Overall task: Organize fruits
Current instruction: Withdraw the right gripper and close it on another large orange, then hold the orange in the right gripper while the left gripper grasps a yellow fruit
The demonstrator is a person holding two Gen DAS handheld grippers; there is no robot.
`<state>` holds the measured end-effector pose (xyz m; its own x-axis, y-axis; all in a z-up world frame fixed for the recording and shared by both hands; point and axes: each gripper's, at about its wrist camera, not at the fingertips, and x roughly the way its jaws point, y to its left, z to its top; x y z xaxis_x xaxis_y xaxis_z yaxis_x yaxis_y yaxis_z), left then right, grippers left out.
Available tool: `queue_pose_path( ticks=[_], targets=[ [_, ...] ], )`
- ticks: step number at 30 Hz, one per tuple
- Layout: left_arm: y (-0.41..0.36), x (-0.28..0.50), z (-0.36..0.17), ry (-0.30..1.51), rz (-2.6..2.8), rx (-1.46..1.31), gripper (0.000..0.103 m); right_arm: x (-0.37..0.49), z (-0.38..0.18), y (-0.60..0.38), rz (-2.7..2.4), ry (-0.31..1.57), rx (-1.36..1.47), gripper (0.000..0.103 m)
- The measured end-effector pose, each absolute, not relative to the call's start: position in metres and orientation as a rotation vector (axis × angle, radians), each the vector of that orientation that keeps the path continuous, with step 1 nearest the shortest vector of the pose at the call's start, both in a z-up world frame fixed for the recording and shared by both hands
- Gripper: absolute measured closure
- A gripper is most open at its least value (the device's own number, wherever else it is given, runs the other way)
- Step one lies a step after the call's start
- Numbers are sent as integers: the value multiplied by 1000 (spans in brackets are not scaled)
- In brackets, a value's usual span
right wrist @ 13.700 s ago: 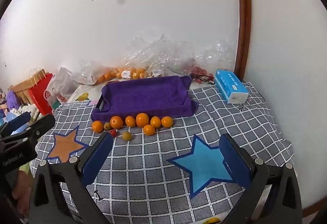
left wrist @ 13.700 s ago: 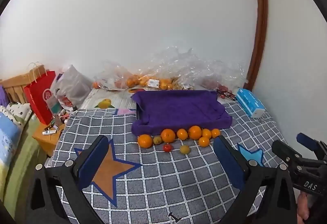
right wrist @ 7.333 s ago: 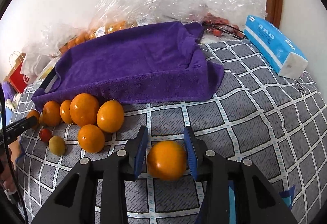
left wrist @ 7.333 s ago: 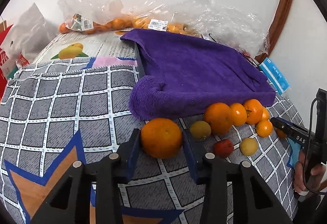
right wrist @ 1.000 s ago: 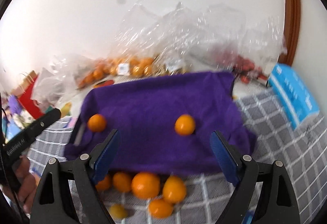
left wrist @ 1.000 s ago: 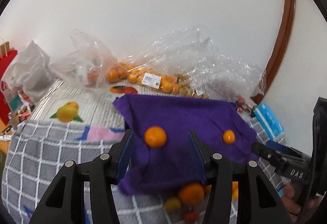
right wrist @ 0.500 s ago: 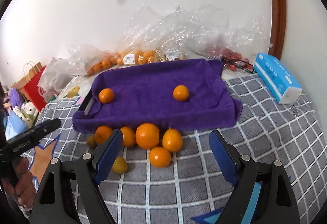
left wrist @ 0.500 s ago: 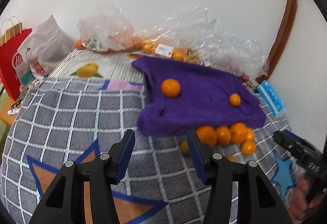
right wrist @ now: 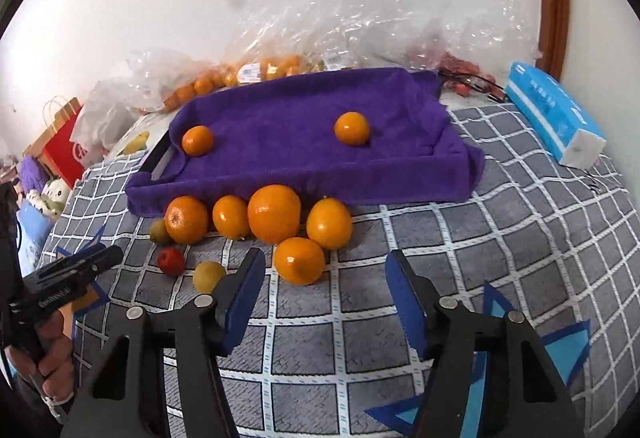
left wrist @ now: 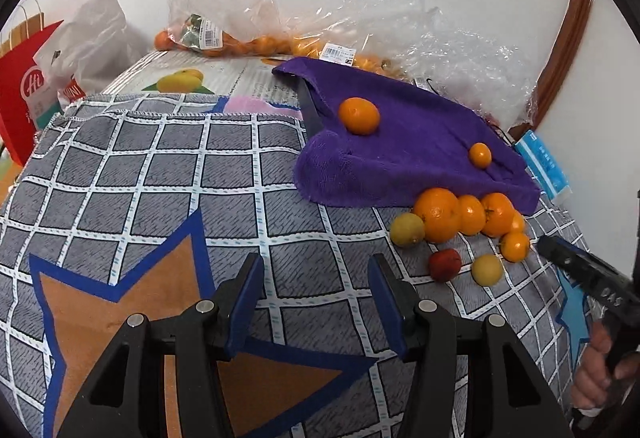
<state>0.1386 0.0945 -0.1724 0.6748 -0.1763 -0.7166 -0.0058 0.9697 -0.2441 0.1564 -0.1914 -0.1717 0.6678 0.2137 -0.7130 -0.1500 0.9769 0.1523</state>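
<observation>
A grey checked blanket (right wrist: pixel 500 238) covered the bed. Two oranges (right wrist: pixel 352 128) lay on the purple towel-lined tray (right wrist: pixel 304 142); nine fruits (right wrist: pixel 274 214) waited just before it. The left gripper (left wrist: pixel 316 288) stood apart and empty; the right gripper (right wrist: pixel 325 284), empty, was closing.

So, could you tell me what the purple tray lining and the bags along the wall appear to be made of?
The purple lining looks like soft terry or microfibre cloth: matte, fuzzy pile, draped folds. The bags look like thin clear plastic film: glossy, crinkled, see-through.
</observation>
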Motion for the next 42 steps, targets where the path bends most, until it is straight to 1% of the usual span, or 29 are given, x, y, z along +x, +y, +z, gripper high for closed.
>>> queue_pose_path(
  ticks=[8, 11, 12, 18, 22, 24, 25, 26, 28, 31, 36, 38, 42],
  targets=[
    [89, 141, -174, 846, -105, -217, 52, 176, -197, -175, 240, 867, 72, 57],
    [87, 141, -174, 848, -108, -209, 52, 180, -200, -168, 210, 873, 31, 68],
    [87, 141, -174, 847, -109, -211, 52, 180, -200, -166, 212, 869, 21, 69],
    [90, 140, -174, 840, -135, -237, 52, 165, -195, -170, 222, 825, 7, 69],
    [90, 139, -174, 834, -173, -261, 53, 152, -190, -179, 172, 774, -56, 70],
    [89, 138, -173, 832, -186, -261, 55, 147, -187, -184, 172, 753, -76, 70],
    [88, 137, -173, 839, -194, -269, 61, 145, -187, -187, 175, 747, -84, 70],
    [87, 137, -172, 855, -205, -285, 64, 144, -186, -188, 177, 746, -89, 70],
    [79, 138, -167, 884, -243, -315, 64, 141, -186, -194, 185, 747, -79, 69],
    [61, 143, -152, 846, -199, -221, 64, 145, -188, -201, 199, 762, -37, 69],
    [42, 165, -156, 884, -240, -161, 64, 145, -188, -209, 218, 763, 16, 69],
    [38, 174, -163, 912, -242, -144, 70, 145, -188, -212, 219, 762, 33, 69],
    [39, 182, -170, 926, -240, -157, 75, 146, -189, -218, 239, 763, 74, 69]
  ],
)
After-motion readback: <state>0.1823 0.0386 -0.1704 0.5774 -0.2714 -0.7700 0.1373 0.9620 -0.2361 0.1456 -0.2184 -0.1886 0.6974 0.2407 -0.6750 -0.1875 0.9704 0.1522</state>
